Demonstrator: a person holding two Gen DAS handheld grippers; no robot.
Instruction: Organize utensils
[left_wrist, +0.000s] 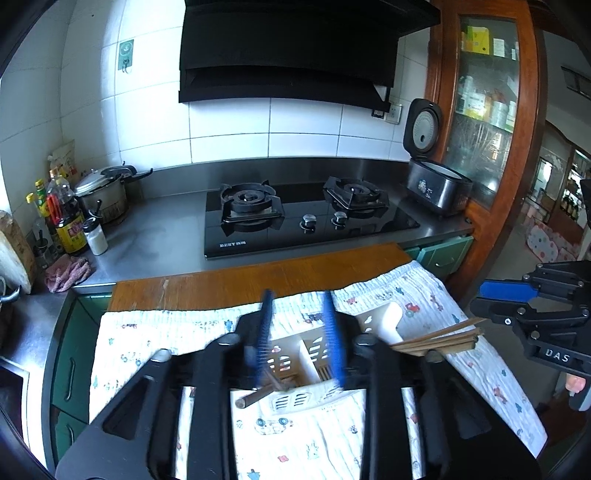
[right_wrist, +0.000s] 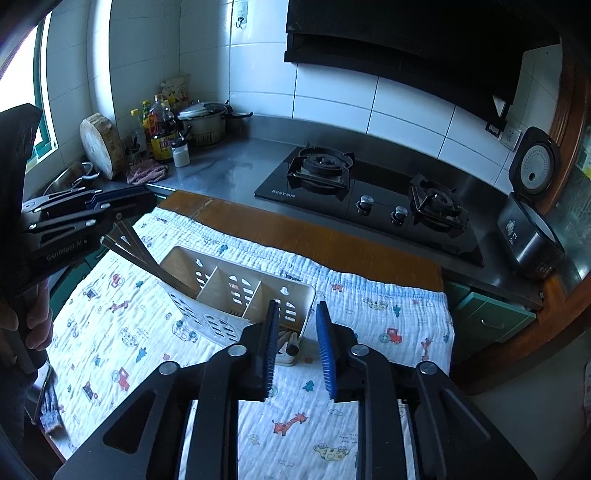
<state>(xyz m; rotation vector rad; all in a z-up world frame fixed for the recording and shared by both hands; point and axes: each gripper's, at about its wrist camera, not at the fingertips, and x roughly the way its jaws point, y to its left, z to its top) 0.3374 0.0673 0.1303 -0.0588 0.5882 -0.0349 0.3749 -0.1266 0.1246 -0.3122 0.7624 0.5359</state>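
White slotted utensil holder (right_wrist: 236, 295) lies on the patterned cloth (right_wrist: 332, 435); chopsticks (right_wrist: 147, 254) protrude from one end compartment, utensils (right_wrist: 290, 341) from the other; left gripper (left_wrist: 301, 339) and right gripper (right_wrist: 297, 347) parted, empty

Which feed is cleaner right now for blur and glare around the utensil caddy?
Left wrist view: the blue fingers are motion-smeared and the black body hides much of the caddy. Right wrist view: the caddy is sharp; the window at the left edge is blown out. Both views bend straight lines toward the rim.
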